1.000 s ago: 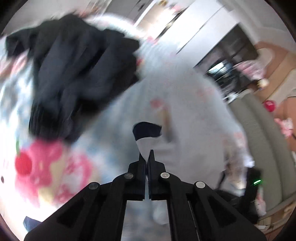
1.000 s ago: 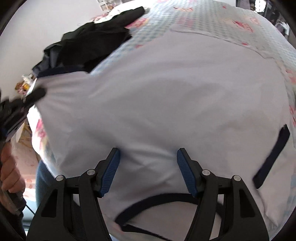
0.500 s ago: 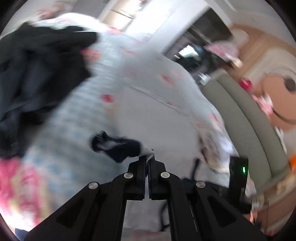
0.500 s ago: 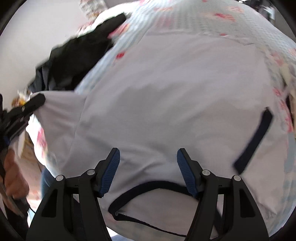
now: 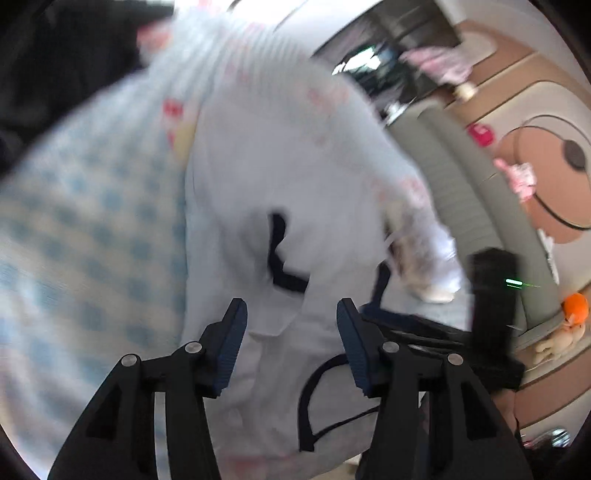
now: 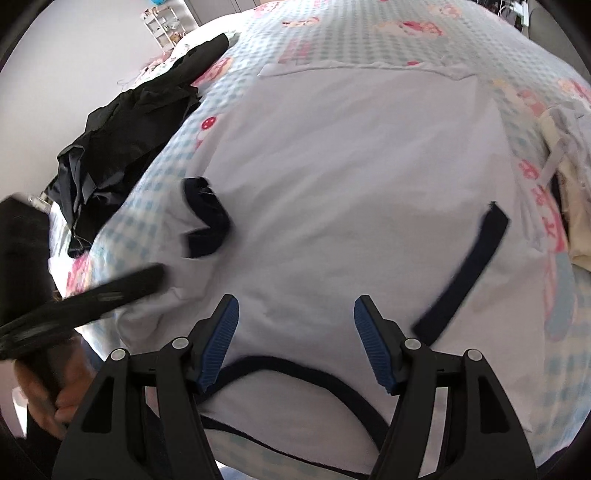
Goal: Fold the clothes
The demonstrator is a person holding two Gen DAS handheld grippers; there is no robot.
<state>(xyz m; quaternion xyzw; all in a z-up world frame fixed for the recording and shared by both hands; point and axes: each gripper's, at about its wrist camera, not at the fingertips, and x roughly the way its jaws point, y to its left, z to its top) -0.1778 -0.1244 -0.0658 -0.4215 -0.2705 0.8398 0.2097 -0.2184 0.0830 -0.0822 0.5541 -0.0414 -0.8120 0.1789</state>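
Two grippers hover over one white T-shirt (image 6: 351, 177) spread flat on a bed with a blue-checked cartoon sheet (image 6: 369, 33). The left gripper (image 5: 288, 325) has just been opening its jaws; they now stand apart with nothing pinched, and the shirt's left sleeve lies just ahead of its tips, folded in onto the body, its navy cuff (image 6: 205, 218) crumpled. The right gripper (image 6: 295, 325) also stands wide with nothing between its pads (image 6: 218, 339); the navy-trimmed collar (image 6: 295, 373) lies directly below it, and the other sleeve's navy cuff (image 6: 461, 273) sits ahead to its right. A heap of black clothes (image 6: 129, 136) lies well off to its front left. Motion blur softens the left wrist view.
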